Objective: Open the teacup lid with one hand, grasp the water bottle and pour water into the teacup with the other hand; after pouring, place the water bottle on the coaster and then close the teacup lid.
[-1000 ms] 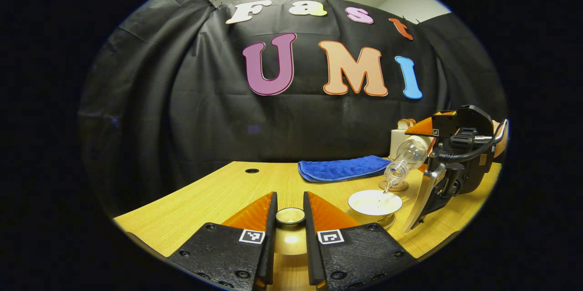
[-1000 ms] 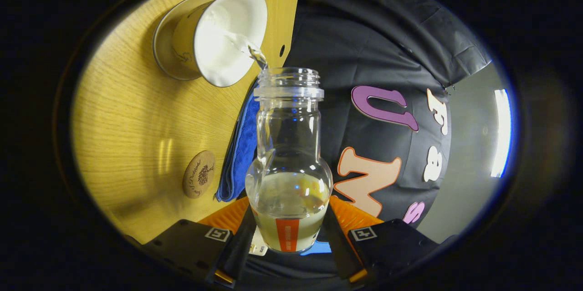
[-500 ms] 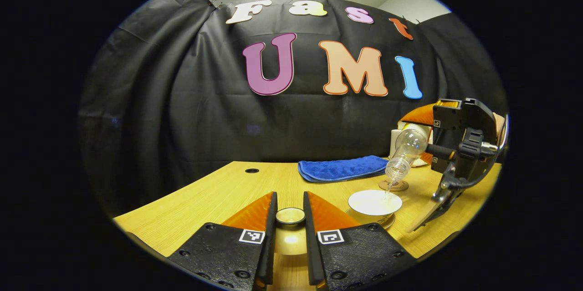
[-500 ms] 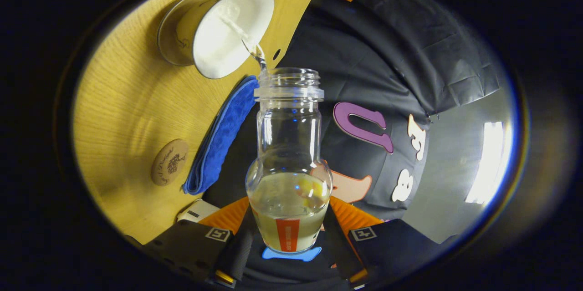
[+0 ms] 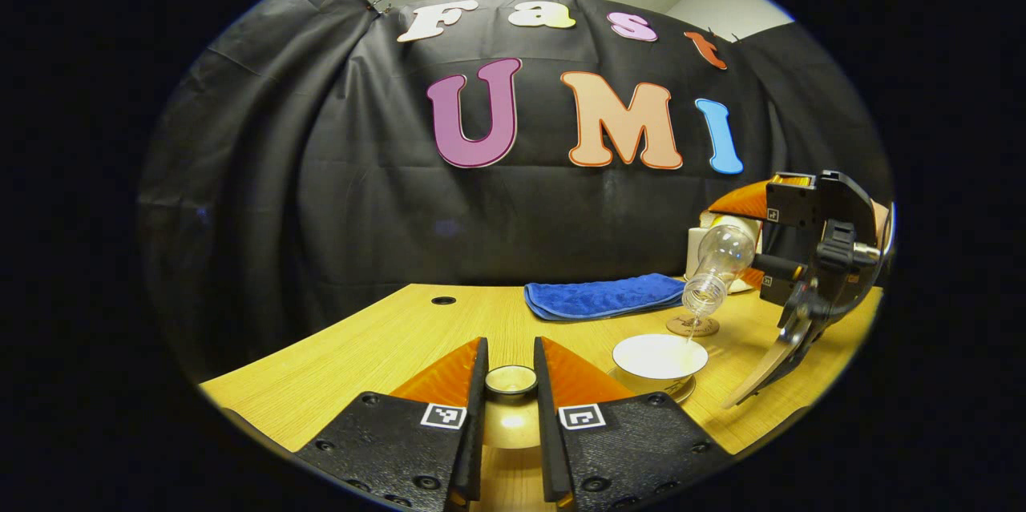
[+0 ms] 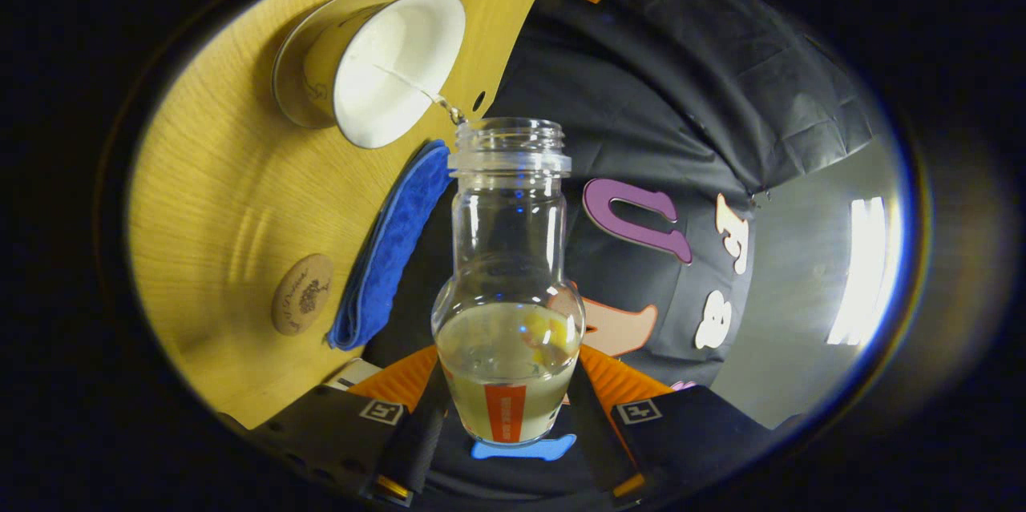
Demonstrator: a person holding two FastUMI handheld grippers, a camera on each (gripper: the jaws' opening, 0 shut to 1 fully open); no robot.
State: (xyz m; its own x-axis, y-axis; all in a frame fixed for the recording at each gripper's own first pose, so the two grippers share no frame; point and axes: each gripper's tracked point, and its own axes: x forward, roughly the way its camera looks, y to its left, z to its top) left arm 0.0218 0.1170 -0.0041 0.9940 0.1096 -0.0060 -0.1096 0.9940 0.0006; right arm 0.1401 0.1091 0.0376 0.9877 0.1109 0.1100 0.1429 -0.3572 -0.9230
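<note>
Two fisheye views from inside a booth, with a light wooden table [image 5: 385, 344] in front of a black cloth wall.

In the left gripper view, the left gripper [image 5: 510, 384] sits low at the bottom, its two fingers narrowed onto the knob of the teacup lid [image 5: 510, 380], which it holds off to the side, apart from the cup. To the right stands the open white teacup [image 5: 660, 358] on its saucer [image 5: 683, 389]. Above the cup the right gripper [image 5: 749, 243] holds a clear water bottle [image 5: 717, 265] tipped mouth-down, and a thin thread of water falls from the mouth into the cup.

In the right gripper view, the right gripper [image 6: 503, 404] has both fingers pressed on the bottle's [image 6: 506, 288] wide base. The bottle's mouth points toward the teacup [image 6: 389, 67], and a fine stream runs into it. Some liquid remains in the base of the bottle. A round wooden coaster [image 6: 301, 305] lies bare on the table, next to a folded blue towel [image 6: 390, 247].

Judging progress: the lid is off and the pour looks near its end, as the stream is very thin. Left to do: right the bottle, set it on the coaster just beyond the cup, then put the lid back on the teacup
</note>
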